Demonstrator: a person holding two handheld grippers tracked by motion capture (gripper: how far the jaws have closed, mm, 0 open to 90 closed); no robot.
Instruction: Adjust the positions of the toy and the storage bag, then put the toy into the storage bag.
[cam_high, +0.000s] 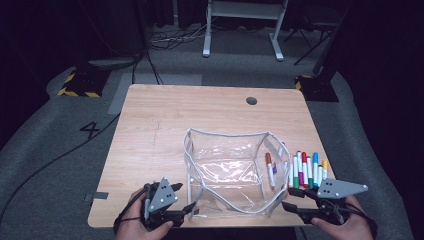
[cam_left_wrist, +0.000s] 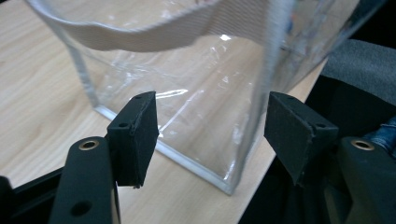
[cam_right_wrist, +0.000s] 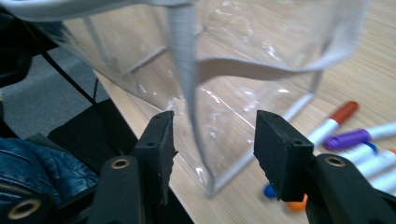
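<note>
Two claws at the near corners of a clear plastic pouch (cam_high: 227, 170) on the table (cam_high: 150, 125), left claw (cam_high: 190, 207) open, right claw (cam_high: 285, 199) open, each astride a corner seam, markers (cam_high: 306, 170) just beside.

clear bags: one, the clear bag (cam_high: 227, 170)
markers: about eight, one red-capped marker (cam_high: 269, 169) seen through the bag's wall, the others in a marker row (cam_high: 307, 170) beside it
grippers: two
tables: one, the wooden table (cam_high: 165, 120)
</note>
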